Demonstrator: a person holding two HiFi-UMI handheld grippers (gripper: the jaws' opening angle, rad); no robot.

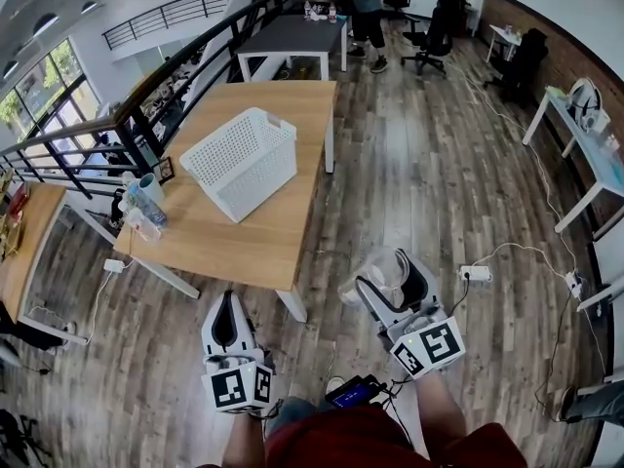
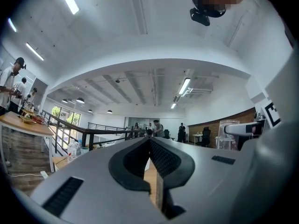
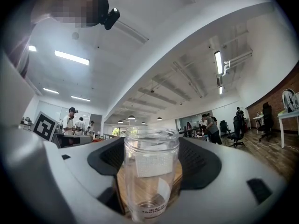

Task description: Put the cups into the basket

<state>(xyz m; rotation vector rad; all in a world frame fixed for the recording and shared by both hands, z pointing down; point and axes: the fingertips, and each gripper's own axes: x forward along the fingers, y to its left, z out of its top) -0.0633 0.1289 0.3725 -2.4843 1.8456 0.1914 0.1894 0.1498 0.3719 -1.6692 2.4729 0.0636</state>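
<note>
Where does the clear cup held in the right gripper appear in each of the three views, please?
Head view: the clear cup is lower right of centre, in the right gripper.
Left gripper view: it stands near the right edge, at mid-height.
Right gripper view: it is at bottom centre, between the jaws.
Shared landmark: the brick wall on the right.
</note>
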